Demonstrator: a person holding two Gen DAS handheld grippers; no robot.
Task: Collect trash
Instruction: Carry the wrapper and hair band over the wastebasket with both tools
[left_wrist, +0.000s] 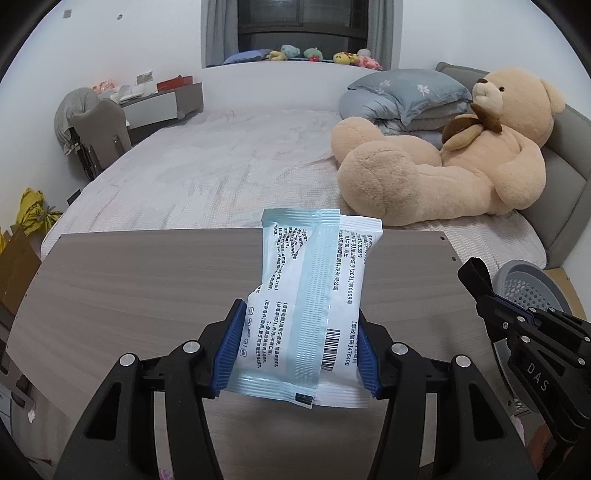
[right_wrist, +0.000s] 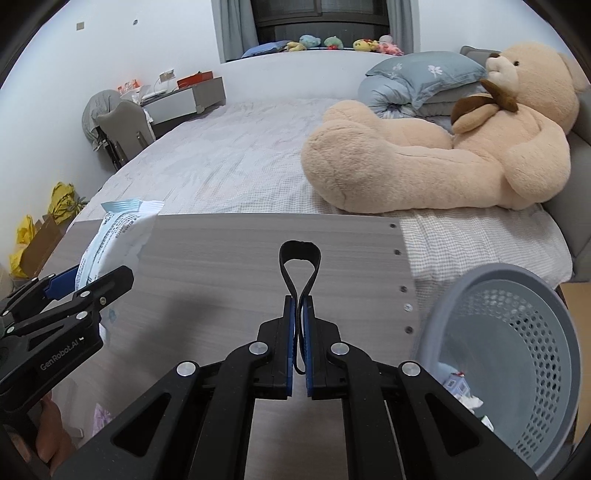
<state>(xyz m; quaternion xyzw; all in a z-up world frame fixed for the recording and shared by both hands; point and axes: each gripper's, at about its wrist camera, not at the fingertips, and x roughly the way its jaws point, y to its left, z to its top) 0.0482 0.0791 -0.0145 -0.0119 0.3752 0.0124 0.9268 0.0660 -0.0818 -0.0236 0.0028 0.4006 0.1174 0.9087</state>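
My left gripper (left_wrist: 301, 317) is shut on a white and light-blue plastic packet (left_wrist: 306, 280) printed with text and a barcode, held above the grey wood-grain tabletop (left_wrist: 129, 280). The same packet (right_wrist: 122, 229) and left gripper (right_wrist: 92, 278) show at the left of the right wrist view. My right gripper (right_wrist: 299, 306) is shut on a thin black elastic loop (right_wrist: 299, 254) that sticks up past its blue pads. In the left wrist view the right gripper (left_wrist: 495, 301) with the loop (left_wrist: 476, 269) is at the right edge. A grey perforated basket (right_wrist: 517, 332) stands low at the right.
Small scraps lie in the bottom of the basket (left_wrist: 528, 284). Beyond the tabletop (right_wrist: 221, 258) is a bed (right_wrist: 240, 155) with a large tan teddy bear (right_wrist: 424, 147) and blue pillows (right_wrist: 417, 77). A chair and desk stand at the far left, with yellow bags on the floor.
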